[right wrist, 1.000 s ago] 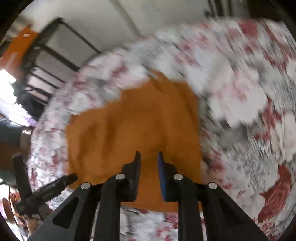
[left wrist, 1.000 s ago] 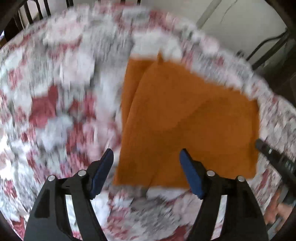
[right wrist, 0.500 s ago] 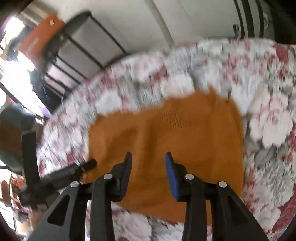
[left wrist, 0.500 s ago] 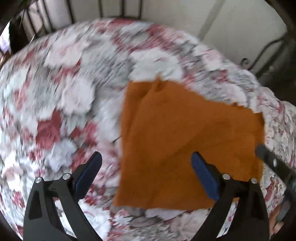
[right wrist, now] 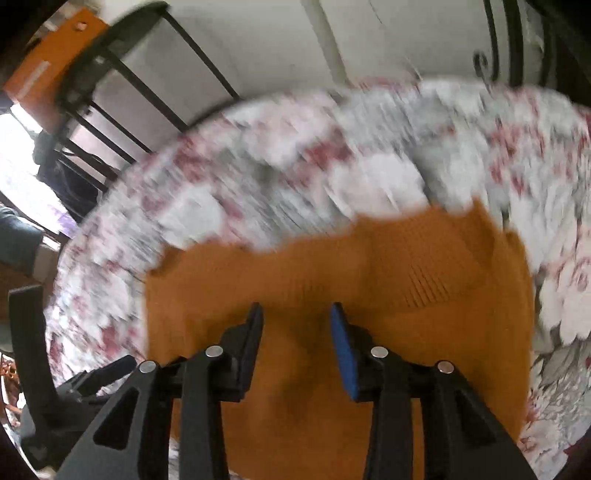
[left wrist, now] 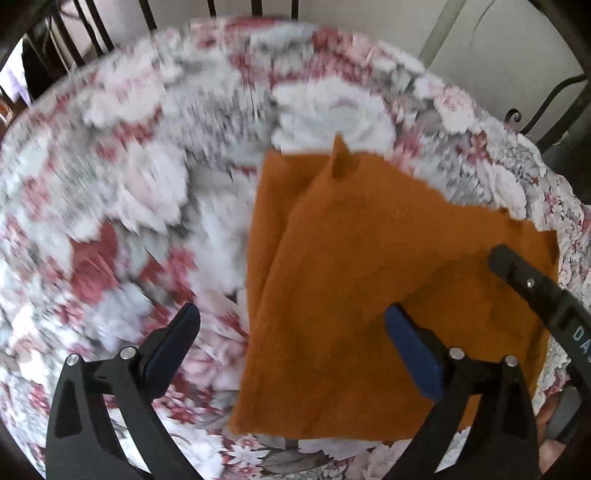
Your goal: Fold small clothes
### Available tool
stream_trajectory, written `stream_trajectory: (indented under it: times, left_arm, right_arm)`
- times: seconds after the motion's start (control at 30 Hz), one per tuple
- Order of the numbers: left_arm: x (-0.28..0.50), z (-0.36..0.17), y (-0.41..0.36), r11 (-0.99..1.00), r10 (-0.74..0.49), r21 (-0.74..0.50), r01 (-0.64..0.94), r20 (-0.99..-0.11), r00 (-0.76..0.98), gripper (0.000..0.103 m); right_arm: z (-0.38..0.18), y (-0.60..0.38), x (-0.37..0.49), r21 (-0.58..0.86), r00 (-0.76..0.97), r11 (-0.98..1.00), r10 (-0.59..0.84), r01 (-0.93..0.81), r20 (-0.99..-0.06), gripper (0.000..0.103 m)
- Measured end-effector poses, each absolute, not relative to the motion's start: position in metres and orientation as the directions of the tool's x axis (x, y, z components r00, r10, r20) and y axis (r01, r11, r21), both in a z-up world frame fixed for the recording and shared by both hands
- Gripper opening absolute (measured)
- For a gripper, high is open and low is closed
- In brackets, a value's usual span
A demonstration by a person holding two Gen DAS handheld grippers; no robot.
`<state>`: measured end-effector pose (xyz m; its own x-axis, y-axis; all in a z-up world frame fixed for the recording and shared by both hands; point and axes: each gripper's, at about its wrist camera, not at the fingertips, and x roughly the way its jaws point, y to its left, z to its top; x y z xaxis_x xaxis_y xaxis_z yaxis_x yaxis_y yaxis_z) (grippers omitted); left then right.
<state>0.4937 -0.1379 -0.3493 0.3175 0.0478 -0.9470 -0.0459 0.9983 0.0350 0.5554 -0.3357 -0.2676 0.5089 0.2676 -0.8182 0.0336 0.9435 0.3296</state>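
An orange knit garment point(left wrist: 369, 258) lies folded flat on the floral tablecloth point(left wrist: 129, 184), with a small corner sticking up at its far edge. My left gripper point(left wrist: 290, 312) hovers over the garment's left edge; its jaws are wide and still opening, with nothing pressed between them. In the right wrist view the garment point(right wrist: 424, 266) fills the lower middle. My right gripper point(right wrist: 295, 308) hangs just above it, jaws partly apart and opening, gripping nothing. The right gripper's black finger point(left wrist: 524, 284) reaches in over the garment's right side.
The round table's floral cloth point(right wrist: 258, 166) drops off at the far rim. Black metal chair frames point(right wrist: 110, 55) and railings point(left wrist: 92, 29) stand behind it against a pale wall. An orange box point(right wrist: 48, 66) sits at the upper left. The left gripper's body point(right wrist: 92, 376) shows at lower left.
The left jaws spread wider over the garment's left edge. The right jaws went from nearly shut to partly apart, and the right gripper slid leftward across the garment.
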Motion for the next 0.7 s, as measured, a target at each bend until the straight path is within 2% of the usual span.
stream_trajectory:
  times: [0.13,0.23,0.33,0.5,0.7]
  left_arm:
    - [0.497,-0.377,-0.135,0.99,0.138,0.127,-0.061,-0.965,0.222,0.099]
    - [0.501,-0.391,-0.122,0.992,0.062,0.044,-0.116,-0.986,0.157,0.099]
    - [0.496,-0.376,-0.107,0.993,0.016,-0.005,-0.119,-0.986,0.169,0.098]
    - [0.493,-0.348,-0.135,0.995,-0.092,-0.095,-0.006,-0.969,0.23,0.098]
    - [0.473,-0.344,-0.177,0.989,-0.065,-0.023,0.147,-0.954,0.291,0.098]
  right_arm:
    - [-0.307,-0.311,0.579,0.217,0.402,0.976,0.188,0.027,-0.896,0.051]
    - [-0.307,-0.304,0.582,0.165,0.401,0.986,0.148,0.007,-0.904,0.051]
    - [-0.273,-0.32,0.566,0.267,0.469,0.964,0.239,-0.007,-0.85,0.051]
    - [-0.226,-0.408,0.505,0.369,0.587,0.917,0.22,0.147,-0.78,0.057]
    - [-0.254,-0.472,0.448,0.524,0.635,0.799,0.245,0.296,-0.733,0.058]
